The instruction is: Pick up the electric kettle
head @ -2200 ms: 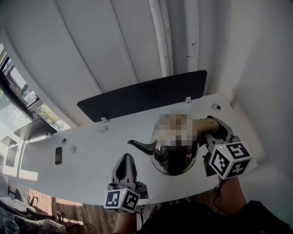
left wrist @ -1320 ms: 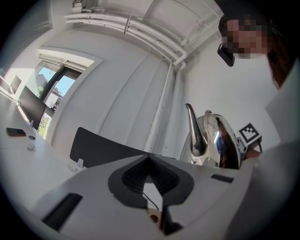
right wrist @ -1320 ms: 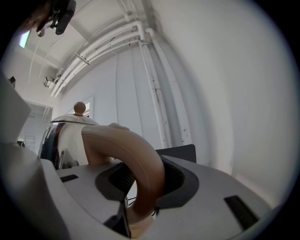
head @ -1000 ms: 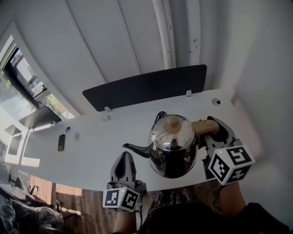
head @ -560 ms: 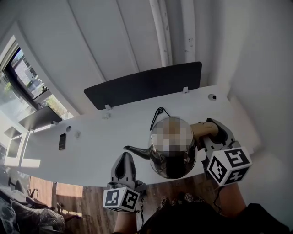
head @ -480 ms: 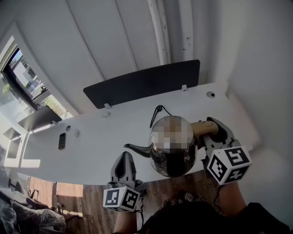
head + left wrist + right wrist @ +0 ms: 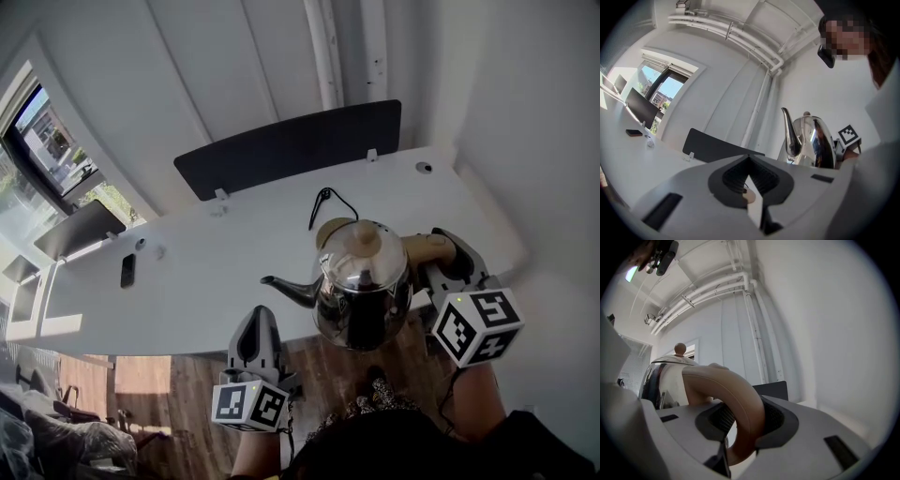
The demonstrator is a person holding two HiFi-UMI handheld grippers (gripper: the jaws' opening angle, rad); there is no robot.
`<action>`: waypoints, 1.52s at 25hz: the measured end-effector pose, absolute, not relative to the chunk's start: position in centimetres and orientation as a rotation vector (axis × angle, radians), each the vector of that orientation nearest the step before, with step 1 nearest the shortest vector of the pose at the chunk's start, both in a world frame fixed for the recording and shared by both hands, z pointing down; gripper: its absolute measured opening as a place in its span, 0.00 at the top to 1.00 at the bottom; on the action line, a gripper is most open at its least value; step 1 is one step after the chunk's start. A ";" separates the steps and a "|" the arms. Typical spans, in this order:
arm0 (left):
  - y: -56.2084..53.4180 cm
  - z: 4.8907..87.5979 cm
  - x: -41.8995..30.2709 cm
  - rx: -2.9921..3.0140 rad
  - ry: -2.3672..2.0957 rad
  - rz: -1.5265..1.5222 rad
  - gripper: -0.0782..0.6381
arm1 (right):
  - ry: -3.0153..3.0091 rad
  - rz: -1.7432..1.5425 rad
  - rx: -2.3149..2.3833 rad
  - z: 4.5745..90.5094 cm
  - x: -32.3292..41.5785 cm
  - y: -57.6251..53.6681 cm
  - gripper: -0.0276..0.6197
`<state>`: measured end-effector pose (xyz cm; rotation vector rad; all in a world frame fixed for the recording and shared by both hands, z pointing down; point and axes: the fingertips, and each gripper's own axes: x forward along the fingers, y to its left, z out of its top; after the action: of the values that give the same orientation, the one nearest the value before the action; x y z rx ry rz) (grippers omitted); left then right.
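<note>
Right gripper [image 7: 442, 255] clamps the kettle [image 7: 362, 298] by its tan handle [image 7: 737, 397]; left gripper [image 7: 258, 317], jaws together and empty, beside the spout [image 7: 287, 286]; desk [image 7: 187, 291] and dark panel [image 7: 281, 155] ahead; kettle lidded.

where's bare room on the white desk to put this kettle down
Widest bare stretch: white desk between the small black slab at left and the black cord. Also the corner by the round grommet. Crowded around the tan base near the steel kettle.

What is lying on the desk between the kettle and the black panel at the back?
In the head view, a thin black cord curls on the white desk between the kettle and the panel.
</note>
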<state>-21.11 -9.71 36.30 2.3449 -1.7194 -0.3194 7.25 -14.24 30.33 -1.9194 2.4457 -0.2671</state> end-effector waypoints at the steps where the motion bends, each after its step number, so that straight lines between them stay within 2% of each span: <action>1: -9.1 36.5 -21.1 2.349 -1.712 -0.316 0.89 | 2.444 -0.265 -1.925 30.5 7.2 -13.6 0.75; 10: -5.2 35.6 -20.6 2.369 -1.686 -0.329 0.89 | 2.441 -0.239 -1.947 29.7 7.6 -8.9 0.75; 38: -7.0 34.6 -19.4 2.342 -1.733 -0.369 0.89 | 2.502 -0.259 -1.850 29.7 7.5 -9.5 0.75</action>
<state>-19.43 -6.95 34.63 2.3418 -1.7332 -0.3689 7.49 -9.49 29.72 -1.8503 2.5025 -0.2595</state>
